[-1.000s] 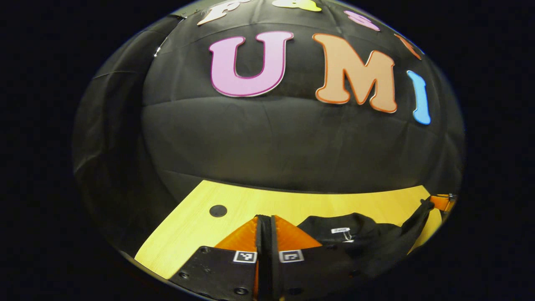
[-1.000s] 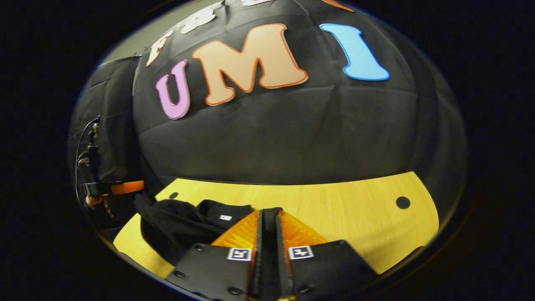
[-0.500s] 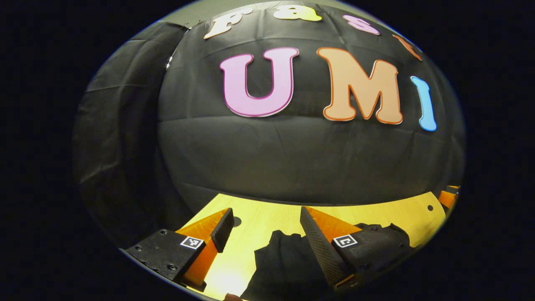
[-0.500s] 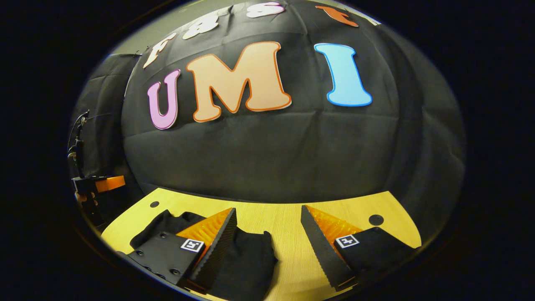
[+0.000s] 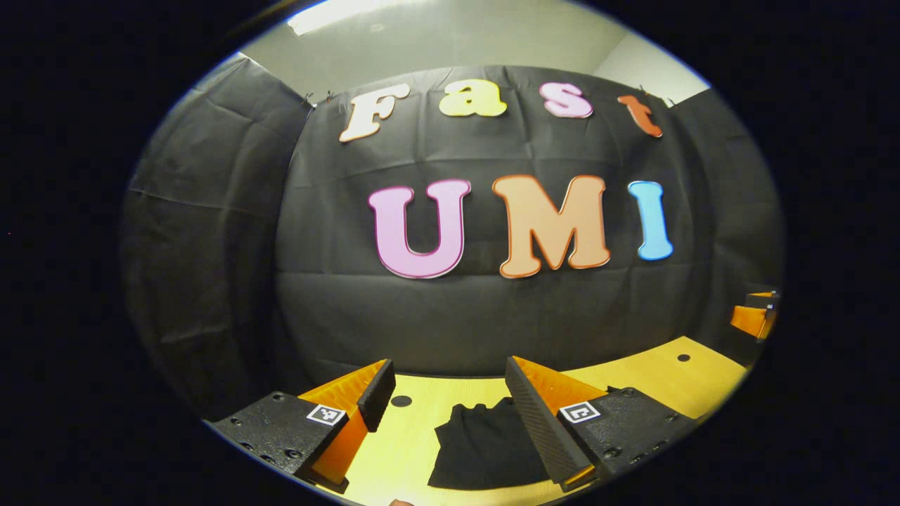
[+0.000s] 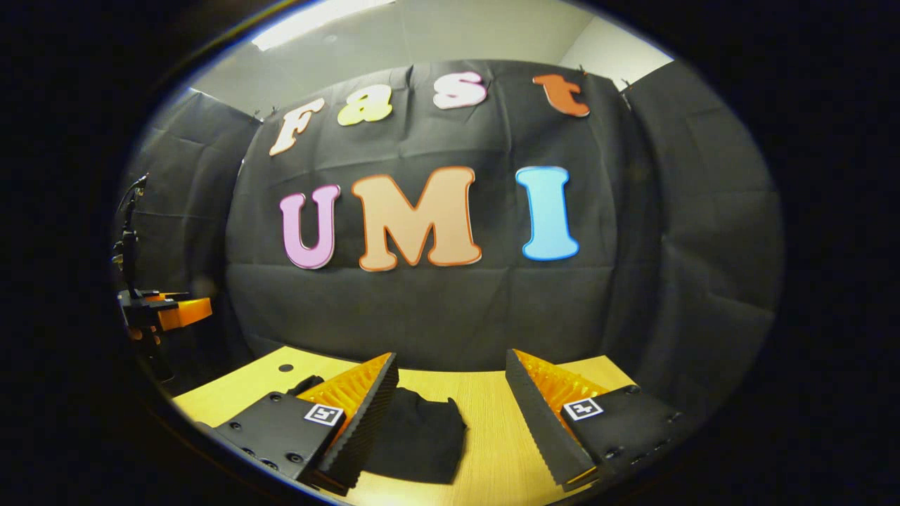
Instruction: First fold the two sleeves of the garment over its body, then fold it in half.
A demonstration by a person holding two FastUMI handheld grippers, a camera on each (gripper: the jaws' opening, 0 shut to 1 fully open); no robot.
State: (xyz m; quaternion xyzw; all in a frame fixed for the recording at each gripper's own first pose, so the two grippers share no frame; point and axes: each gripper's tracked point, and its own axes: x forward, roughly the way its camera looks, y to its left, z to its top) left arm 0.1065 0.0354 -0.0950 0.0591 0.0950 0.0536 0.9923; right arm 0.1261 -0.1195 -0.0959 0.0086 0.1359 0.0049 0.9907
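Left gripper view shows the left gripper (image 5: 446, 393) with its fingers spread wide apart and nothing between them that they touch; it hangs above the table (image 5: 654, 372), looking toward the booth wall. The garment (image 5: 485, 443) lies below it as a compact dark bundle on the wood, its edges fairly square, apparently folded already. In the right gripper view the right gripper (image 6: 450, 393) is likewise open and empty, with the garment (image 6: 418, 439) lying just beside its left finger, flat on the table (image 6: 492, 450).

Judging from how the cloth lies, the folding looks done or nearly so, and the risks are small ones. A finger dipping low could catch the top layer and drag the fold open, since the fabric is loose and nothing pins it. The bundle sits near the front of the table, though I cannot tell how close to the edge; a nudge toward the person might slide it off. Whether the sleeves sit neatly inside cannot be told, because the dark cloth hides its own layers.

Count: one garment, one table, two grippers, each with two fingers. The table shows two small dark holes (image 5: 401, 400) in the left gripper view. The other gripper appears far off at each view's edge.
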